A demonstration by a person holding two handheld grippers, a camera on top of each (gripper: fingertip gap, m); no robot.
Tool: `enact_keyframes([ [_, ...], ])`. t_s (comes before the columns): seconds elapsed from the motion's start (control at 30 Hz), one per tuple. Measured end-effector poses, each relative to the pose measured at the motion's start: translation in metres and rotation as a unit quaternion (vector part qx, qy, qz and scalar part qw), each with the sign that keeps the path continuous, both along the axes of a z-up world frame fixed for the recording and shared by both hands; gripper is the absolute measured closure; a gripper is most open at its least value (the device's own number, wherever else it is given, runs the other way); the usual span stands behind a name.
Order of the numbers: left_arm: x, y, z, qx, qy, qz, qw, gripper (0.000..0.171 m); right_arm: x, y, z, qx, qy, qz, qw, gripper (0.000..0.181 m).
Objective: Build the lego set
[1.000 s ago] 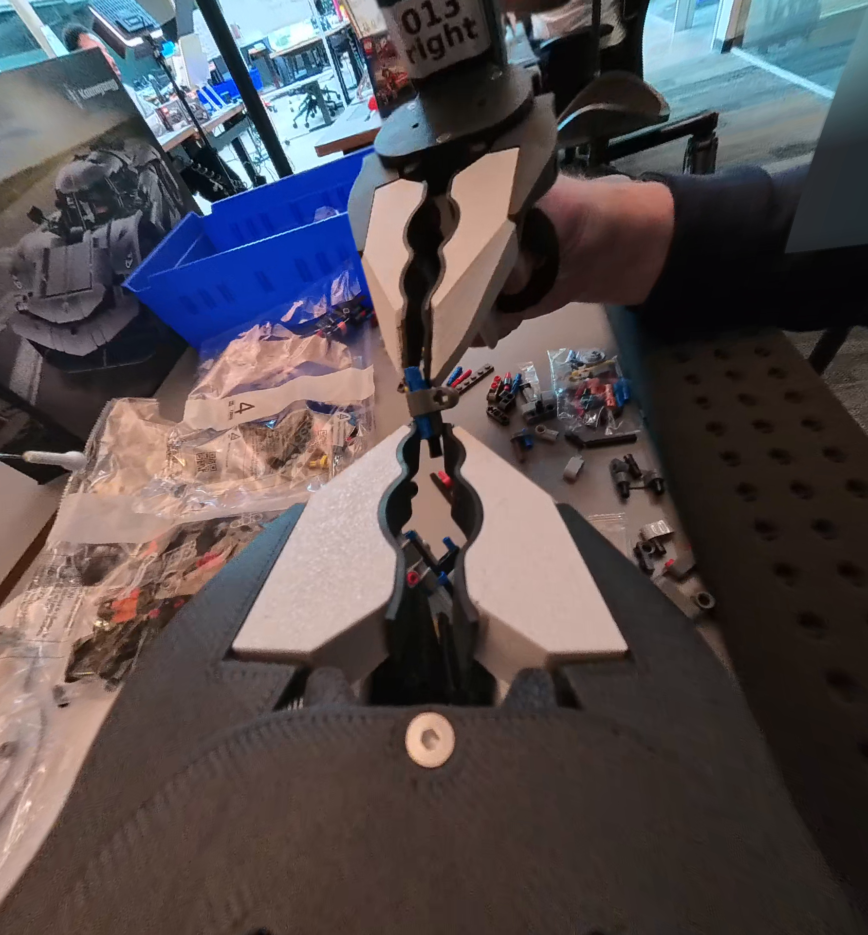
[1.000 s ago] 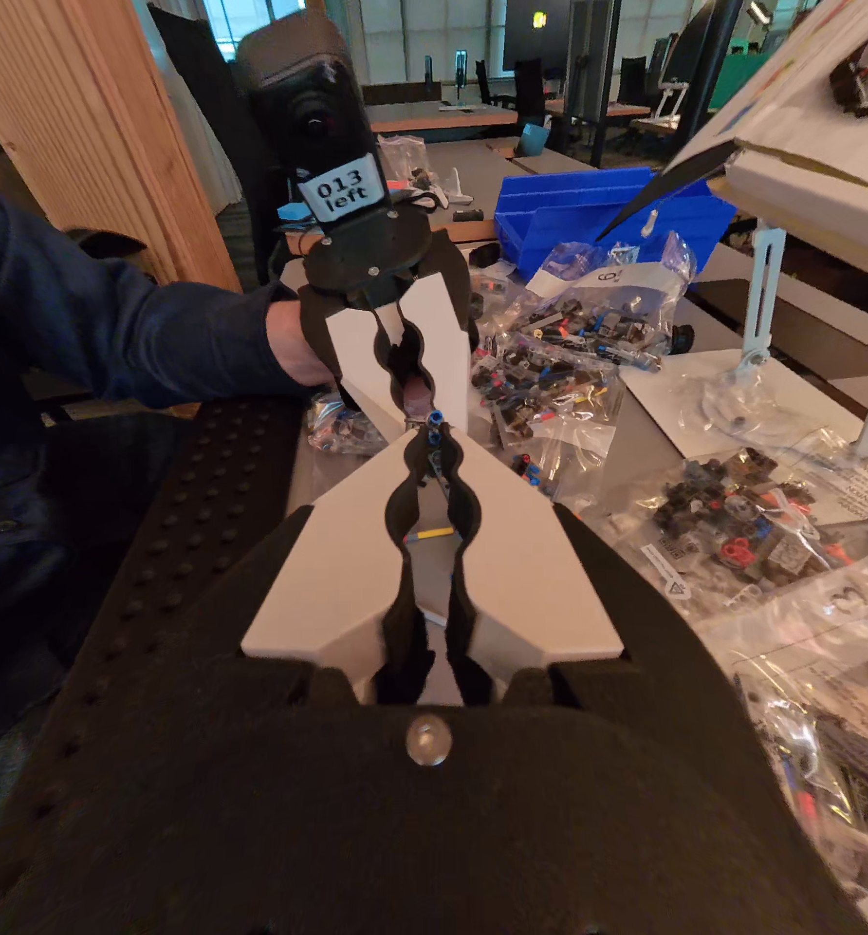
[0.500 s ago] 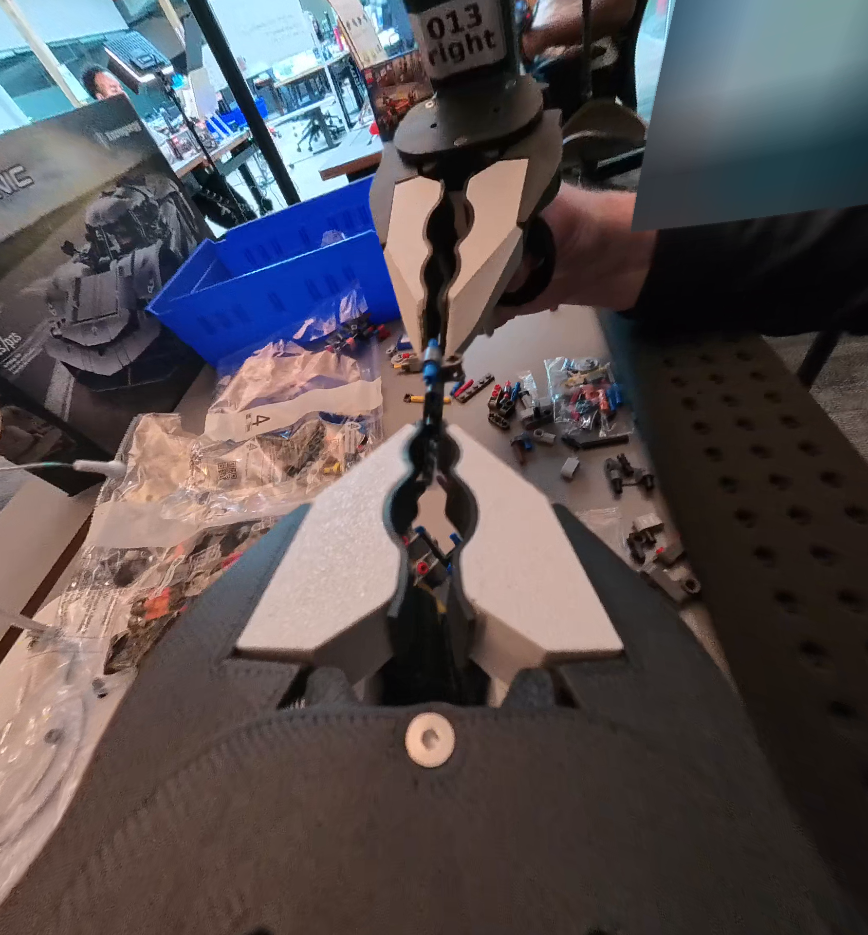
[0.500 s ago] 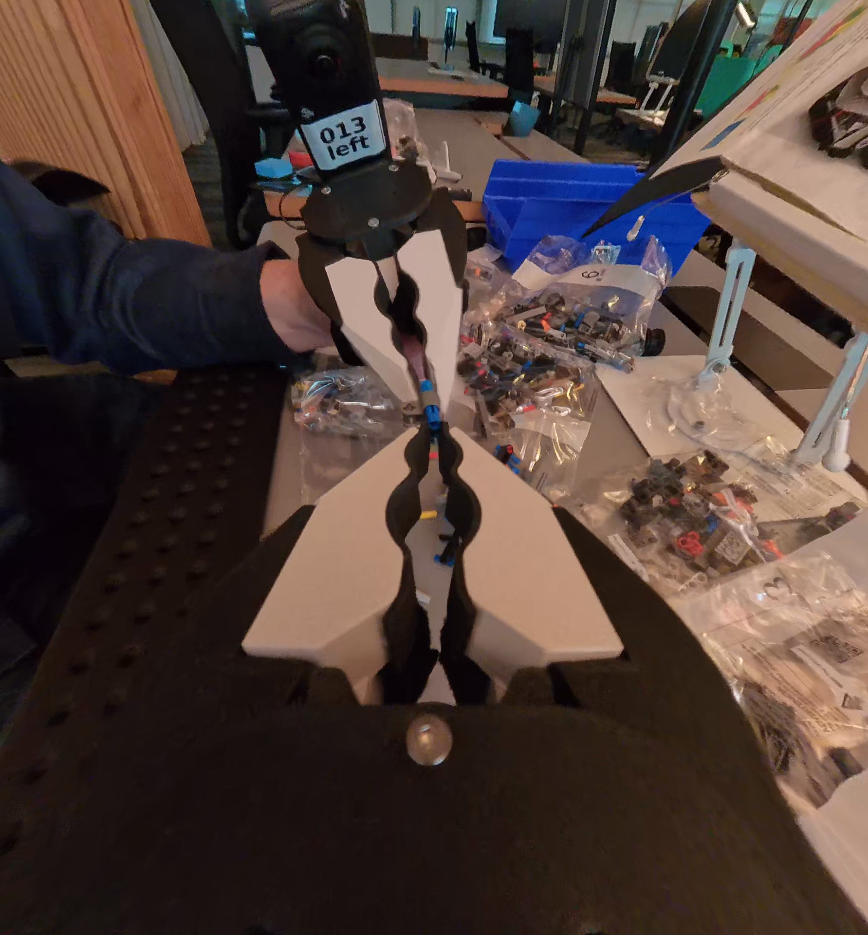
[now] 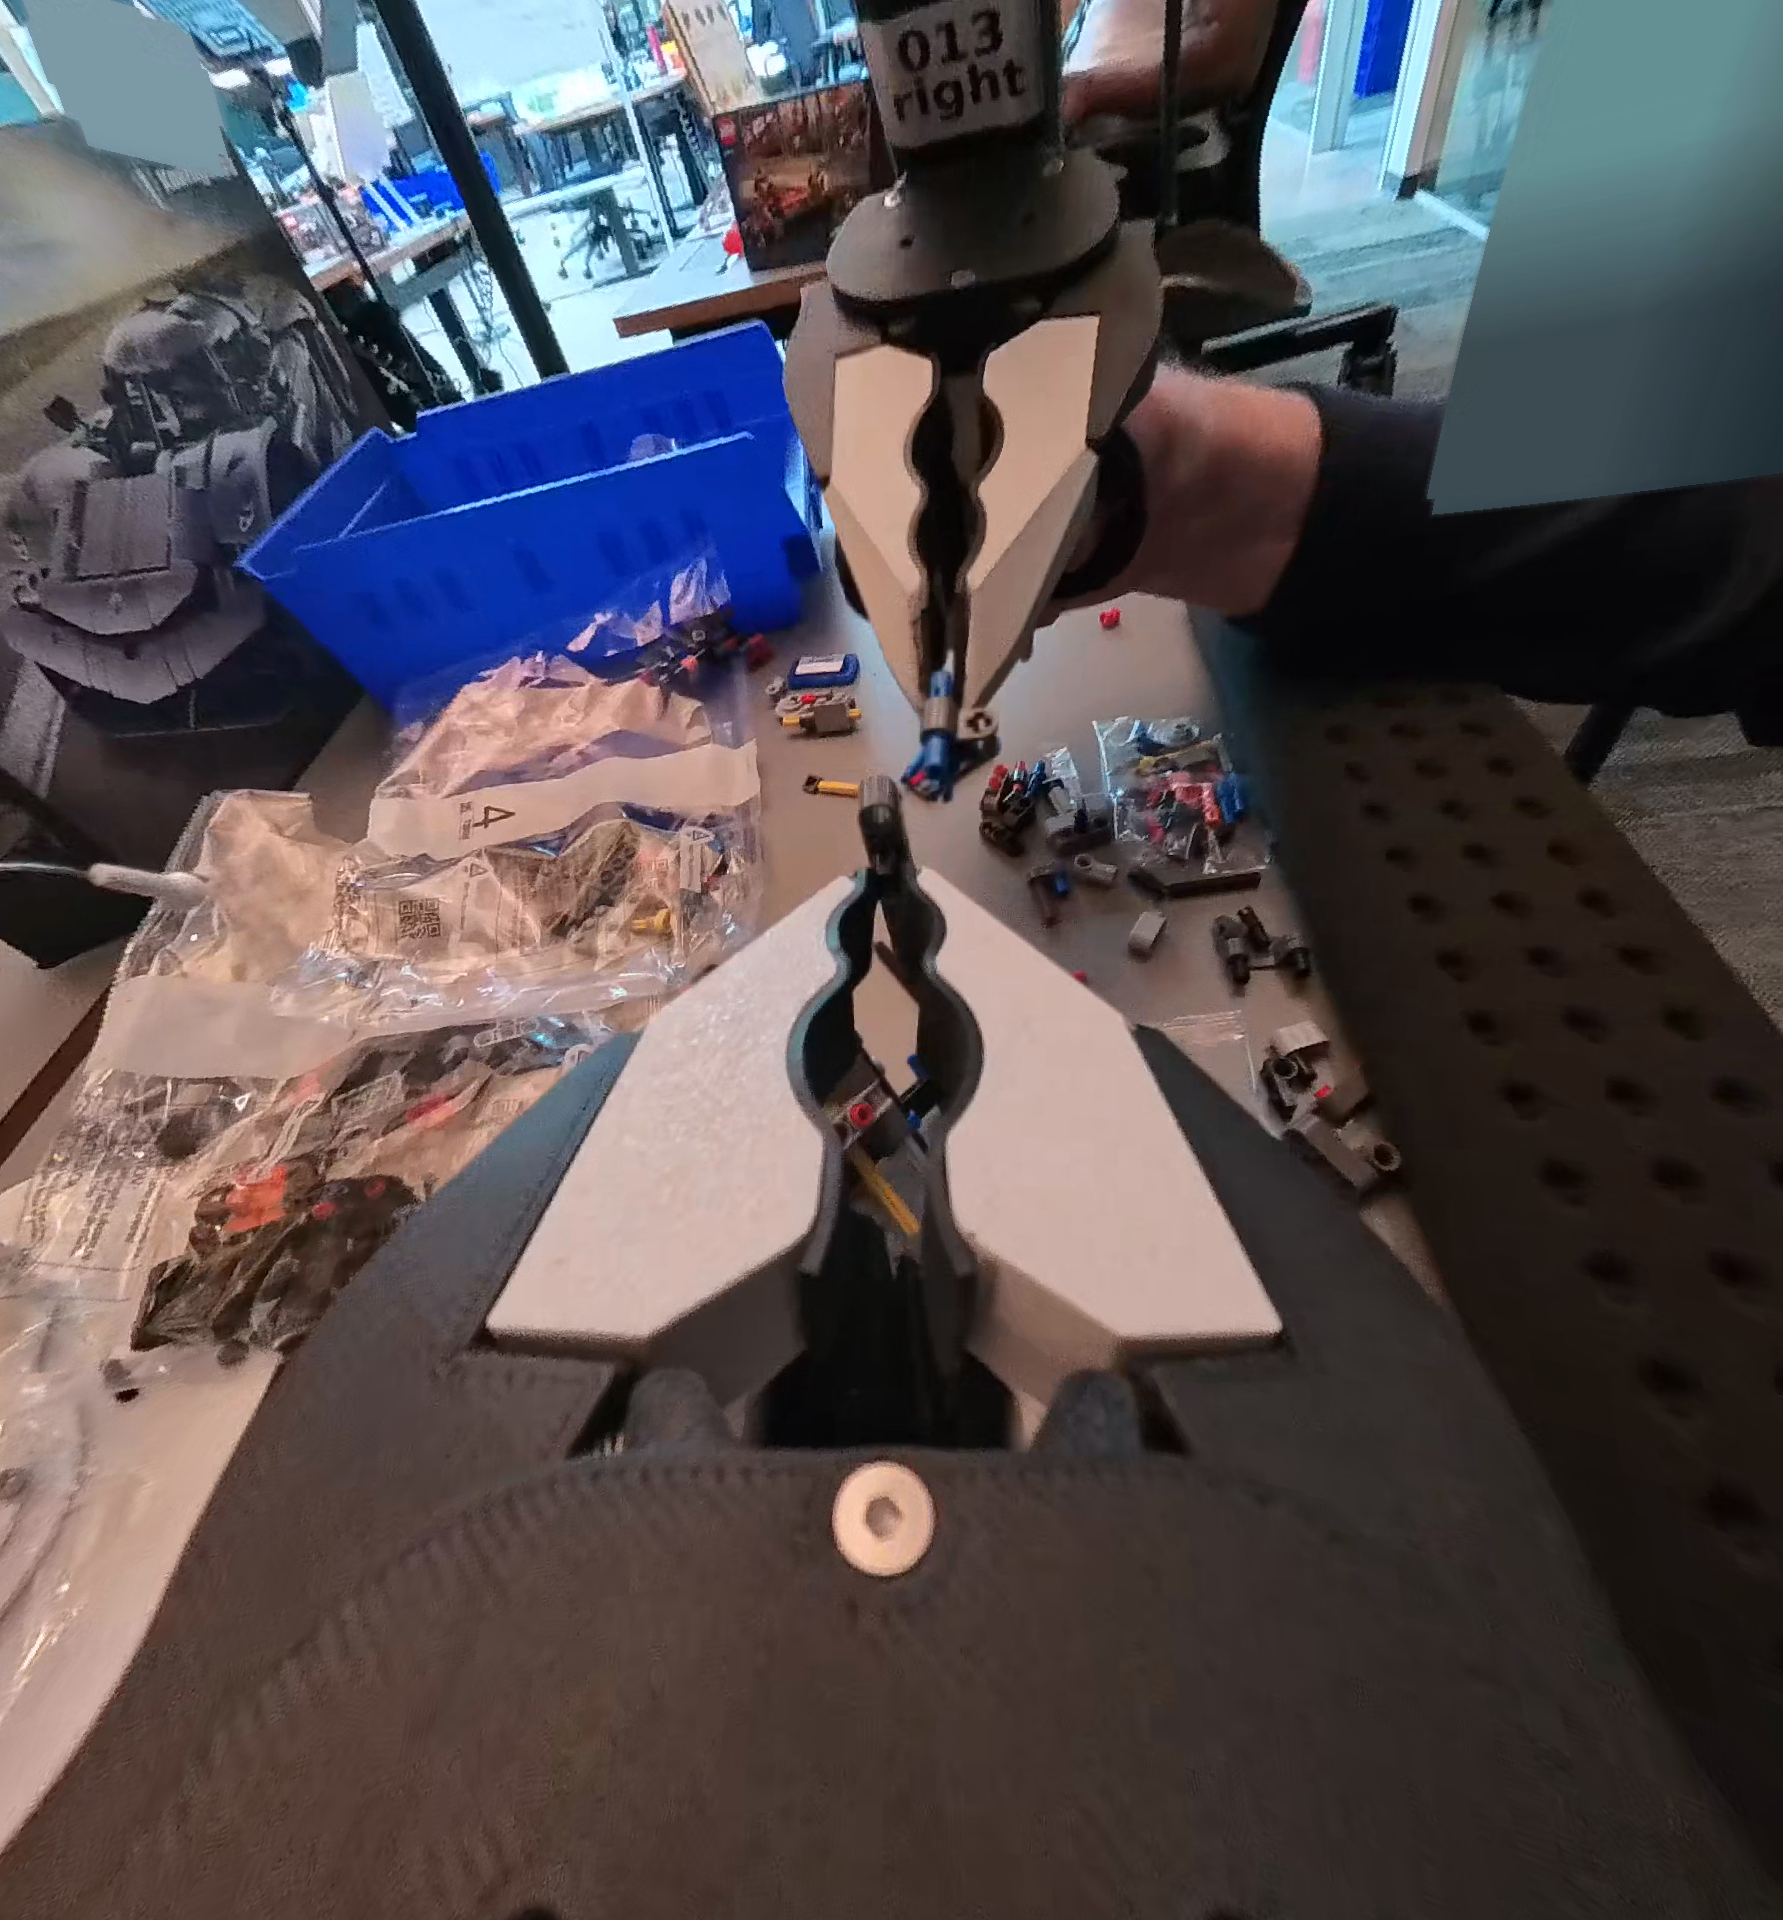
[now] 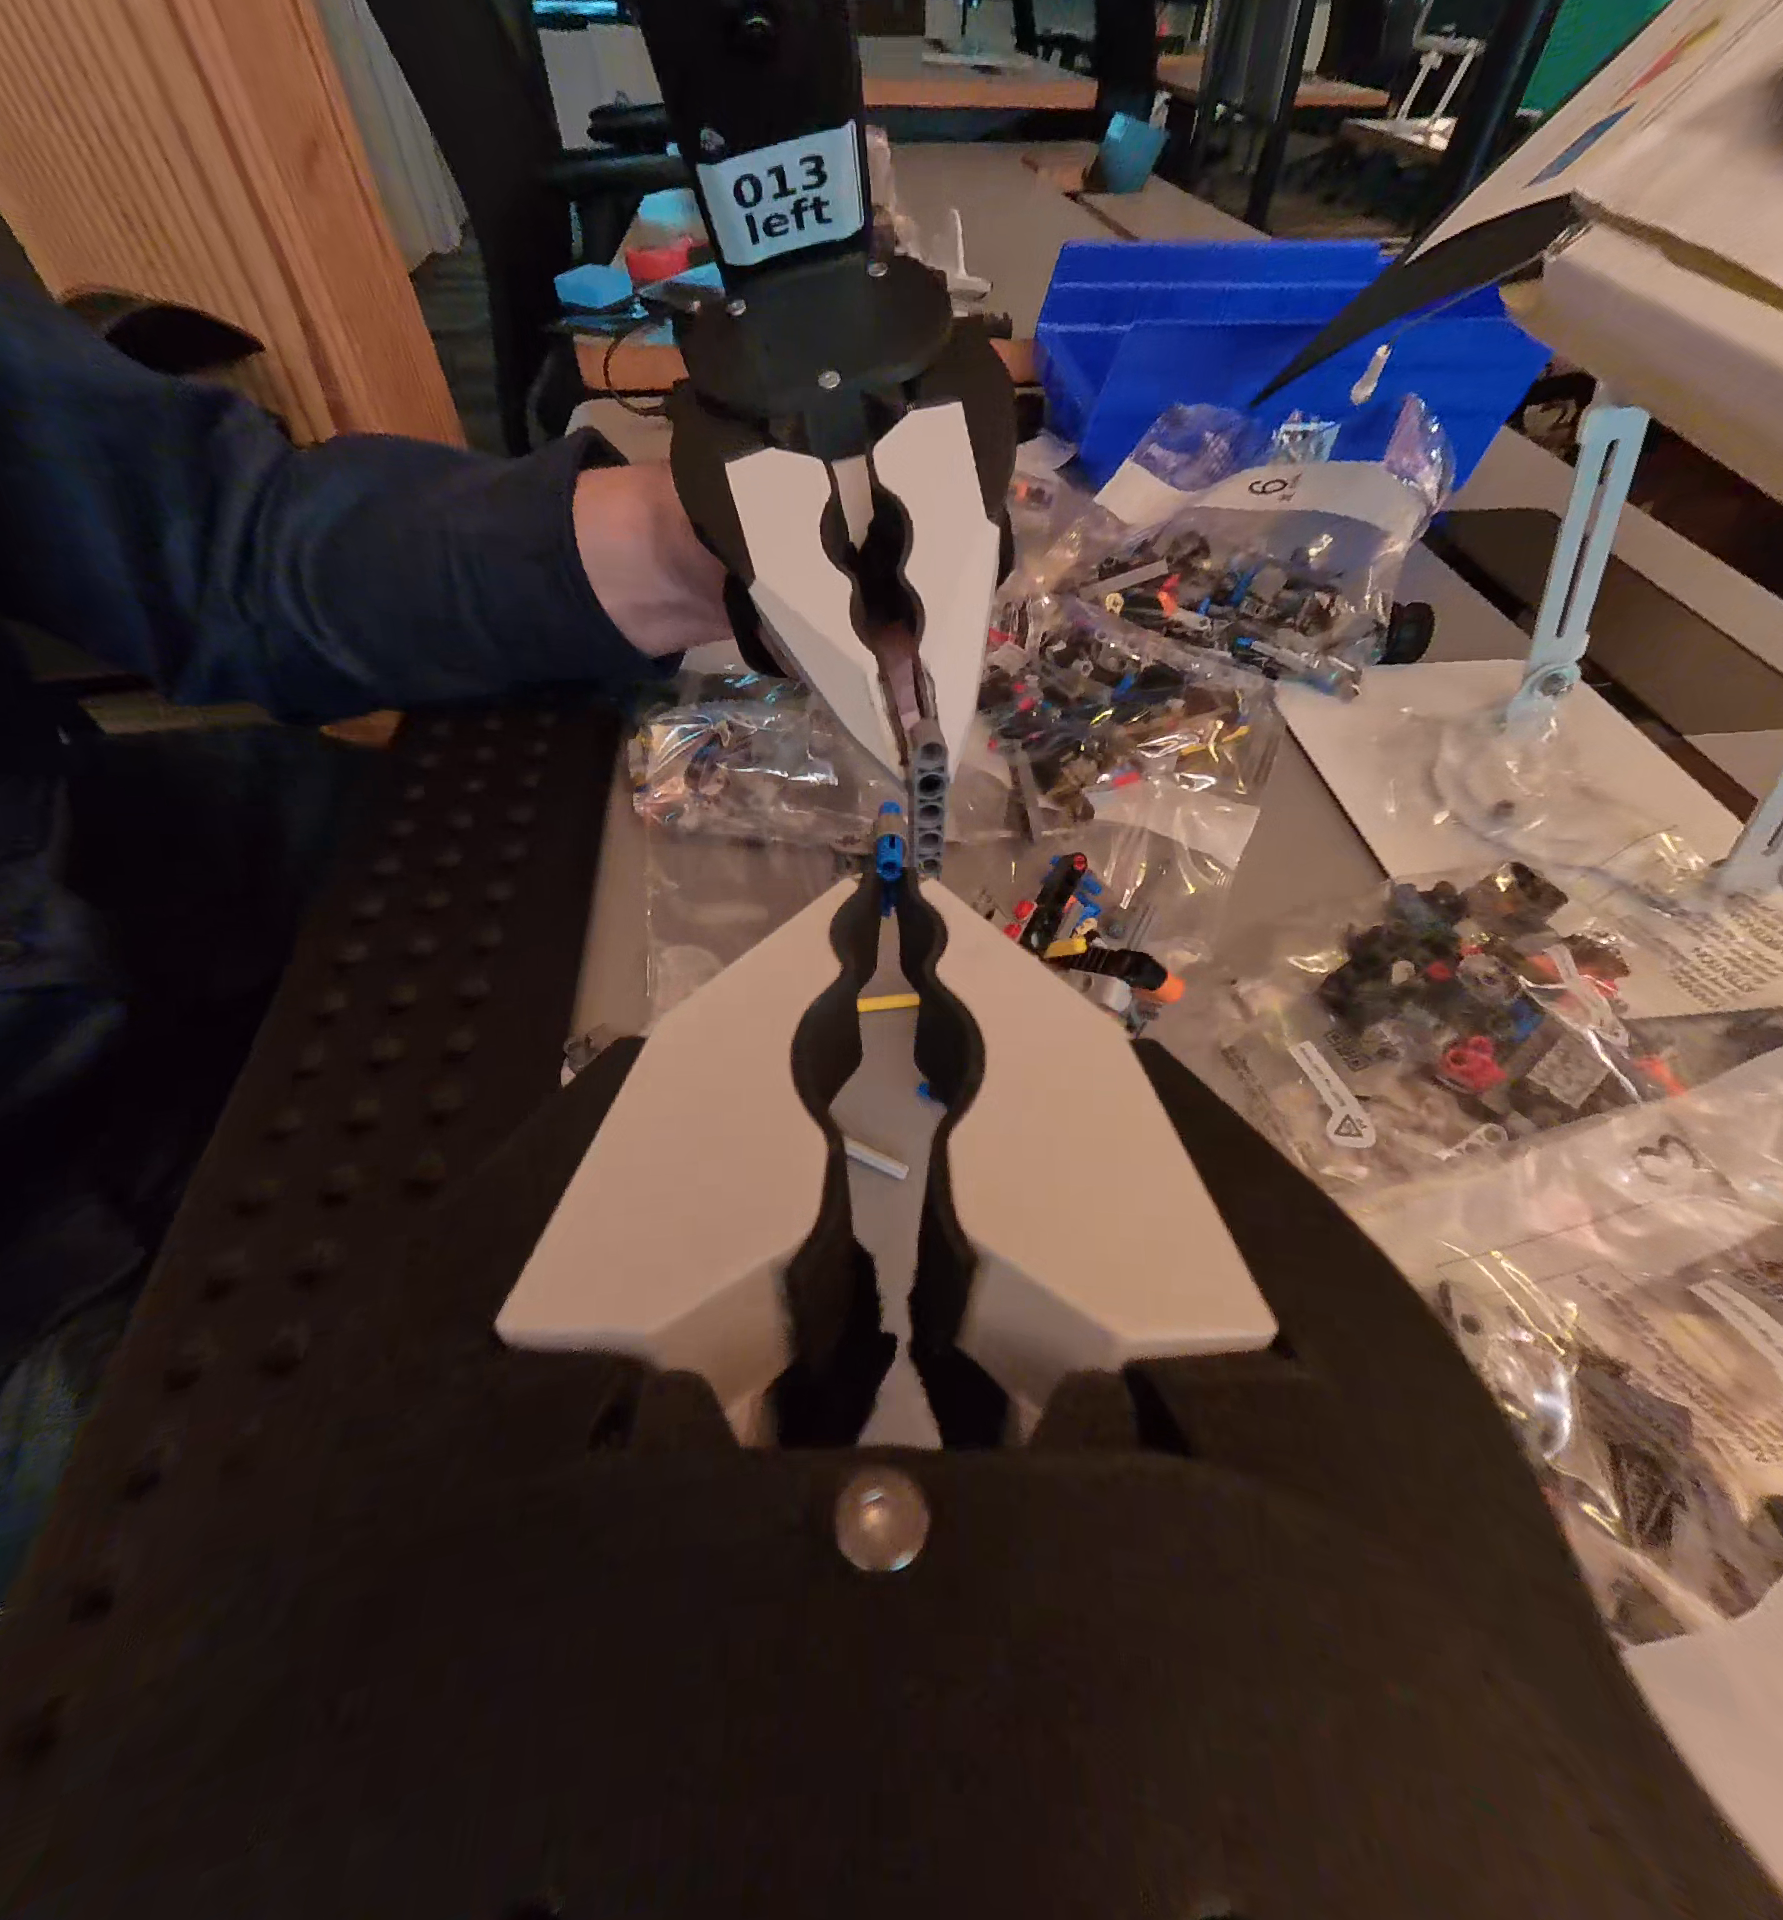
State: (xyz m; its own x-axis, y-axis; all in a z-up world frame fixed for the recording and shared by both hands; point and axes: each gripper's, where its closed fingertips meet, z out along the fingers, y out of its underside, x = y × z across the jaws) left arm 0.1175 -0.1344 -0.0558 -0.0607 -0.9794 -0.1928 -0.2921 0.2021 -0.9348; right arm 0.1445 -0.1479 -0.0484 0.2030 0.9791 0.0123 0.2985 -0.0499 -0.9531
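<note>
Left wrist view shows the left gripper with its fingers clenched on a grey lego beam that sticks out past the tips, held in the air above the bench. Facing it, the right gripper points down with its fingers pinched on a small assembly of blue pin and grey connector. The two held parts are near each other but apart, with a gap between them.

From the right wrist view, the right gripper grasps the blue pin piece at its tips, and this piece sits just beside the lower end of the grey holed beam hanging from the left gripper; whether they touch cannot be told here. A person's hand in a dark sleeve holds the left gripper.

On the bench lie clear bags of lego parts, loose small pieces and a blue bin behind the bags. A dark perforated panel runs along the bench edge. A set box stands at the far left in the left wrist view.
</note>
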Motion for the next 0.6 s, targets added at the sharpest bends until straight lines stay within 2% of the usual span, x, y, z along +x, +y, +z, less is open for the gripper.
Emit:
enact_keyframes([
  [0.33, 0.005, -0.005, -0.016, 0.016, 0.037, -0.009, 0.999, 0.169, -0.009, -0.004, -0.034, -0.036, -0.071, 0.017, 0.997, 0.18],
  [0.4, 0.006, -0.007, -0.014, 0.011, 0.032, -0.012, 0.999, 0.169, -0.01, 0.001, -0.042, -0.034, -0.092, 0.005, 0.995, 0.178],
  [0.5, 0.008, -0.009, -0.011, 0.014, 0.023, -0.015, 1.0, 0.168, -0.014, 0.007, -0.028, -0.009, -0.062, -0.014, 0.998, 0.163],
  [0.6, 0.011, -0.011, -0.01, 0.016, 0.02, -0.018, 1.0, 0.169, -0.022, 0.004, -0.025, -0.002, -0.057, -0.009, 0.998, 0.156],
])
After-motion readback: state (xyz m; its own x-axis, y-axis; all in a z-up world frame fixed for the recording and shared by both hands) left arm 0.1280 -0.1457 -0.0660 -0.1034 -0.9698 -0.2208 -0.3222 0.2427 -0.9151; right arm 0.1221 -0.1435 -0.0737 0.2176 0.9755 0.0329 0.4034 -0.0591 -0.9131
